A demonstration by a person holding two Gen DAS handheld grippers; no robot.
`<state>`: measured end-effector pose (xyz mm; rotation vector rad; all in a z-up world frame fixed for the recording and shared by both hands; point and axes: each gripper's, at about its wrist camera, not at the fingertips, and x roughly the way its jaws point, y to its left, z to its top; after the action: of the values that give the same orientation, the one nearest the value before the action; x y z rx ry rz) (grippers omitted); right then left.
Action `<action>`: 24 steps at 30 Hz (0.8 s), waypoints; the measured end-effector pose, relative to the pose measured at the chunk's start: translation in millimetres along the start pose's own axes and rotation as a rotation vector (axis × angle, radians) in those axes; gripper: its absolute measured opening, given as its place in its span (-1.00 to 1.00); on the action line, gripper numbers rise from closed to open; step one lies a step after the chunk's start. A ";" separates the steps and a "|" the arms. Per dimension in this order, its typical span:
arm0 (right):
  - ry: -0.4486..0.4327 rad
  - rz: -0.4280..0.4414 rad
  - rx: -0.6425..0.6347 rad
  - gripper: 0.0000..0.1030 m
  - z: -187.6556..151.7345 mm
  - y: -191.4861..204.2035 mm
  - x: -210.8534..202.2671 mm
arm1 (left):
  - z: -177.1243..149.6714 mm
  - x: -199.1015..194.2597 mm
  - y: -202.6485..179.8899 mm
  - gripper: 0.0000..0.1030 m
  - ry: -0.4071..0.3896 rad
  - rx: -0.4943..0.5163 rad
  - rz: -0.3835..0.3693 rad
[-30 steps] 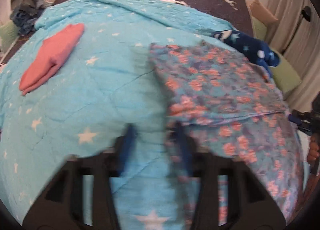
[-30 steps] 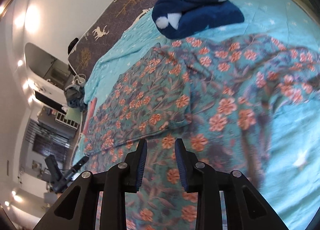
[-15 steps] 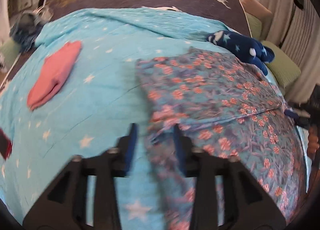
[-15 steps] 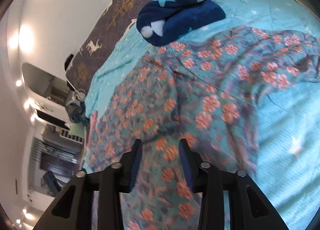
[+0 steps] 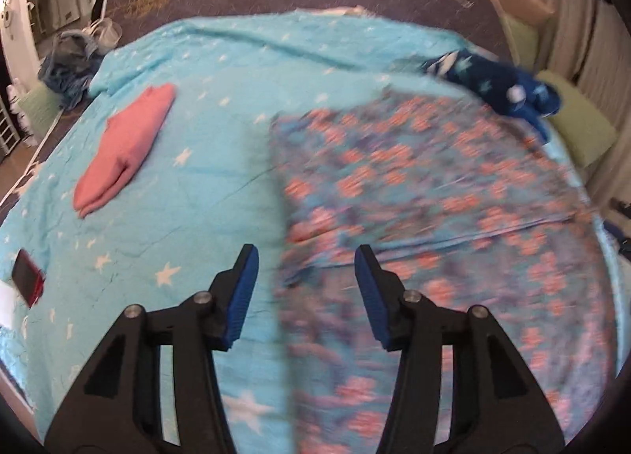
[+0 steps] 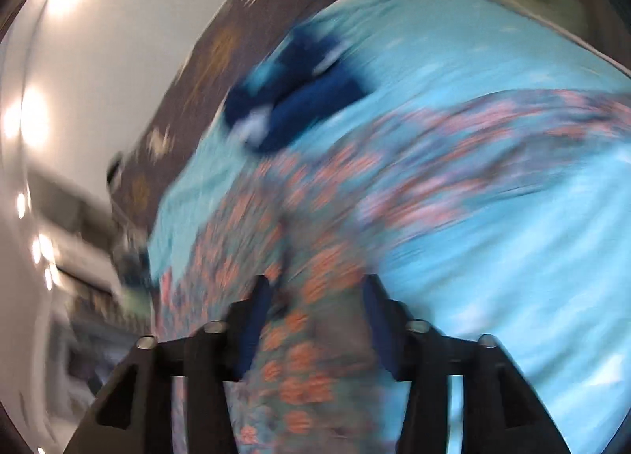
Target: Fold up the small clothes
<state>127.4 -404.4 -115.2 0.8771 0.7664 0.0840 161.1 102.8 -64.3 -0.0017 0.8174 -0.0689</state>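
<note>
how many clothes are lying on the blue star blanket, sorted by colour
Pink, folded: 1, the pink garment
Floral teal with orange flowers: 1, the floral garment
Navy with stars: 1, the navy garment
Total on the blanket: 3
A grey-blue heap lies past the blanket's far left corner; not counted, too unclear to say how many pieces.

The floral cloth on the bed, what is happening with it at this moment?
A person with a gripper in each hand is folding the floral garment on the star-print blanket. One fold is laid. The left gripper and right gripper have just been opening, and both hang over the cloth without pressing it. A folded pink garment lies apart.
</note>
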 end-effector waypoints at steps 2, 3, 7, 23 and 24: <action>-0.077 -0.050 0.131 -0.01 17.8 -46.2 -29.5 | 5.6 -9.3 -16.0 0.03 -0.024 0.033 -0.036; -0.111 -0.073 0.181 -0.01 23.7 -63.0 -40.0 | 8.5 -10.9 -27.2 0.03 -0.031 0.061 -0.052; -0.227 -0.184 0.421 0.00 47.2 -150.2 -78.8 | 13.0 2.2 -68.9 0.03 -0.004 0.129 -0.093; -0.320 -0.358 0.645 0.02 119.1 -235.6 -48.7 | 8.5 38.4 -115.9 0.03 0.091 0.139 -0.141; -0.314 -0.375 0.631 -0.37 123.9 -235.7 -47.3 | 8.5 39.6 -114.4 0.03 0.093 0.134 -0.141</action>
<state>116.5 -657.9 -208.8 1.2851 0.6530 -0.6451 187.4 -14.1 -84.1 0.0706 0.9032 -0.2586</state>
